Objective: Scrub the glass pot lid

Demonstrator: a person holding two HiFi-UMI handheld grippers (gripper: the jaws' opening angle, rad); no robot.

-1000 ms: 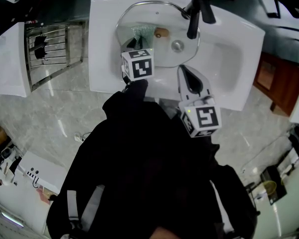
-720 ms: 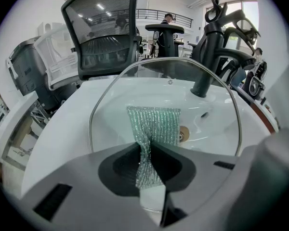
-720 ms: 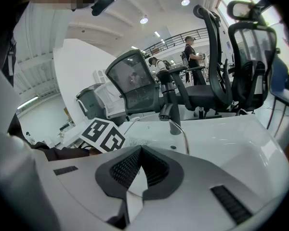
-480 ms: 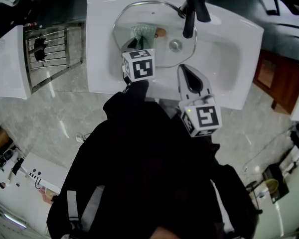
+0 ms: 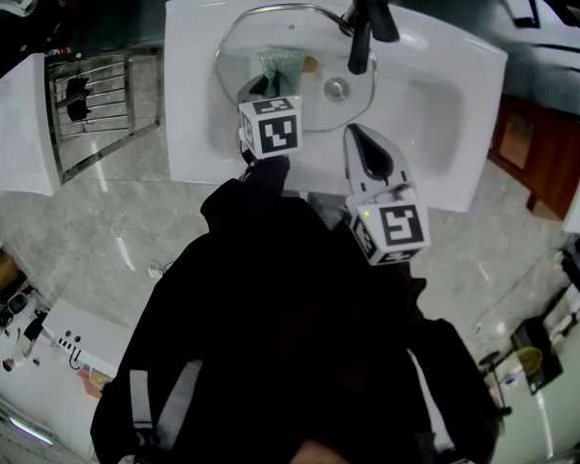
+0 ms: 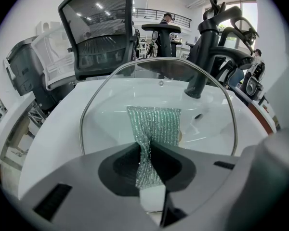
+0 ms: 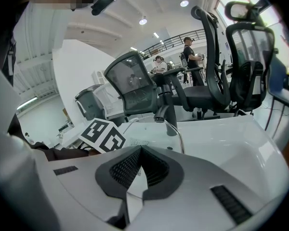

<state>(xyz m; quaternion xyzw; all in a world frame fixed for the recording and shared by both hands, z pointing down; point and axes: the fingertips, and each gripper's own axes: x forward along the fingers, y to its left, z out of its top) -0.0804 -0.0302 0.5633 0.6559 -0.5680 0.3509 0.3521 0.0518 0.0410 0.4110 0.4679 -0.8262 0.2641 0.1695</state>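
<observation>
Left gripper view, left claw point(image 6: 145, 146) pinched tight on a green mesh scrubbing cloth point(image 6: 154, 124) lying against the glass pot lid point(image 6: 106, 114) inside the white sink point(image 5: 445, 114), right claw point(image 7: 140, 150) closed, empty, above the sink's near rim.

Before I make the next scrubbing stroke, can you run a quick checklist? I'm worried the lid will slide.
1. Scrub cloth gripped: ok, the left gripper is shut on it.
2. Cloth over the glass lid: ok, it is spread across the middle of the lid.
3. Lid steadied: not ok, the right gripper is shut on nothing and held off the lid.
4. Lid inside the sink: ok.
5. Faucet clear of the stroke: cannot tell, since it overhangs the lid's far right edge.
</observation>
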